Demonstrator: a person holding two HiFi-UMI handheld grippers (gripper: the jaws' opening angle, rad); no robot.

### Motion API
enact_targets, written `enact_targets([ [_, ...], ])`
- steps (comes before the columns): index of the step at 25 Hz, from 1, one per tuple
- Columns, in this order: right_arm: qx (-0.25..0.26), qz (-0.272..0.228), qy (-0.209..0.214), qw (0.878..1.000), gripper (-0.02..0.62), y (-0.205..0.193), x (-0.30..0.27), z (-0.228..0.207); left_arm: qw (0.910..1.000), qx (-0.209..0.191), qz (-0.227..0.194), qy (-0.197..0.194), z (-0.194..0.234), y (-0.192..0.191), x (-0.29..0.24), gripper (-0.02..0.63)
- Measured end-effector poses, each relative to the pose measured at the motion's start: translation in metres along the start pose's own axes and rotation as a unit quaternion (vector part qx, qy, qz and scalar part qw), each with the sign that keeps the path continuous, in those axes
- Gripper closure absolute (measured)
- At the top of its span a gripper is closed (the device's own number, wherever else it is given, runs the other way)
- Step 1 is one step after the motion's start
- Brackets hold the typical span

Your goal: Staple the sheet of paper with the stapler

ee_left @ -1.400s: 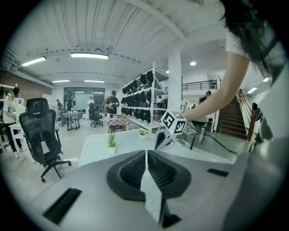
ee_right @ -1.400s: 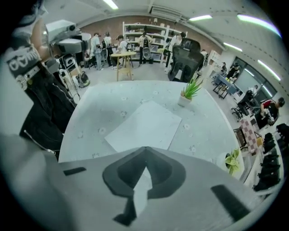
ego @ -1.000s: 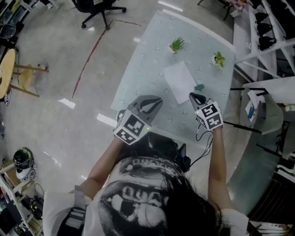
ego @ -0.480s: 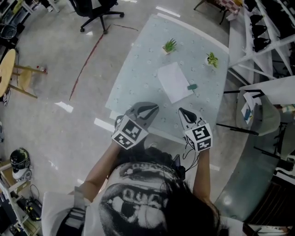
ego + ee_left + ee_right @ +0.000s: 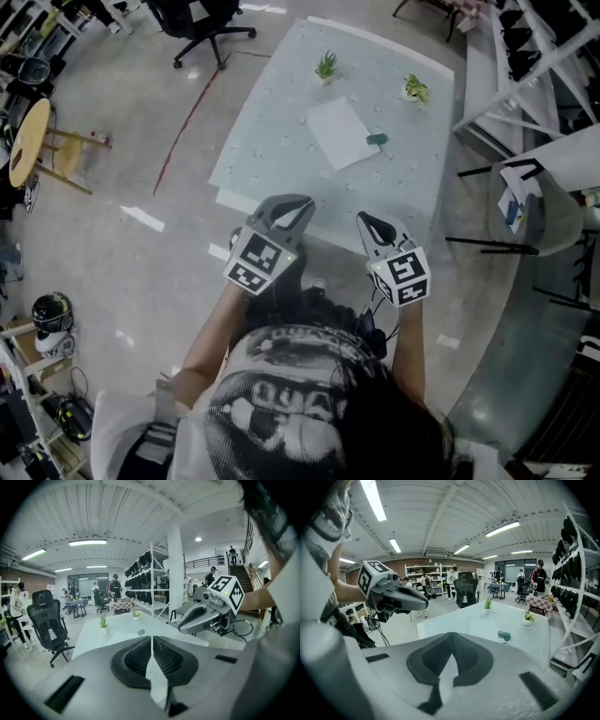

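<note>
The white sheet of paper (image 5: pixel 340 132) lies flat on the pale table (image 5: pixel 272 141). The small green stapler (image 5: pixel 376 139) rests on the table just past the sheet's right edge. Both grippers hover short of the table's near edge, above the floor. My left gripper (image 5: pixel 298 202) is shut and holds nothing; its closed tips (image 5: pixel 152 637) point at the table. My right gripper (image 5: pixel 361 221) is shut and holds nothing as well, and its tips (image 5: pixel 452 634) aim toward the stapler (image 5: pixel 504 635). Each gripper view shows the other gripper: the right gripper (image 5: pixel 206 613) and the left gripper (image 5: pixel 401 599).
Two small potted plants (image 5: pixel 326 66) (image 5: pixel 415 88) stand at the table's far side. A black office chair (image 5: pixel 202 19) is beyond the table, a round wooden stool (image 5: pixel 28 141) at far left, and white racks and a grey chair (image 5: pixel 525 211) to the right.
Both grippers have drawn back from the table toward the person. The right one was over the table's edge near the paper and is now off it. Both stay shut.
</note>
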State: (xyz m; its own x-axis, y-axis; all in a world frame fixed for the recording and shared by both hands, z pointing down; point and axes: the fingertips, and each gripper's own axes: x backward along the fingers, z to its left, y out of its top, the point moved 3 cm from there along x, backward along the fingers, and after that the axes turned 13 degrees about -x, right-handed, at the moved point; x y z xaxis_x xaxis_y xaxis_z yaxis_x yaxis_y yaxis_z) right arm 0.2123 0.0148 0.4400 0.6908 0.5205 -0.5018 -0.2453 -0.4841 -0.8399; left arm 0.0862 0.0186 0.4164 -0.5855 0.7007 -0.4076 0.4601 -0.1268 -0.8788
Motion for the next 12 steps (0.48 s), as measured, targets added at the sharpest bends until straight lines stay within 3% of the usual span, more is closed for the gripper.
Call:
enact_targets([
  [12, 0.013, -0.055, 0.035, 0.998, 0.601, -0.037, 0.069, 0.033, 0.9986, -0.006, 0.01, 0.052, -0.096, 0.024, 0.047, 0.594],
])
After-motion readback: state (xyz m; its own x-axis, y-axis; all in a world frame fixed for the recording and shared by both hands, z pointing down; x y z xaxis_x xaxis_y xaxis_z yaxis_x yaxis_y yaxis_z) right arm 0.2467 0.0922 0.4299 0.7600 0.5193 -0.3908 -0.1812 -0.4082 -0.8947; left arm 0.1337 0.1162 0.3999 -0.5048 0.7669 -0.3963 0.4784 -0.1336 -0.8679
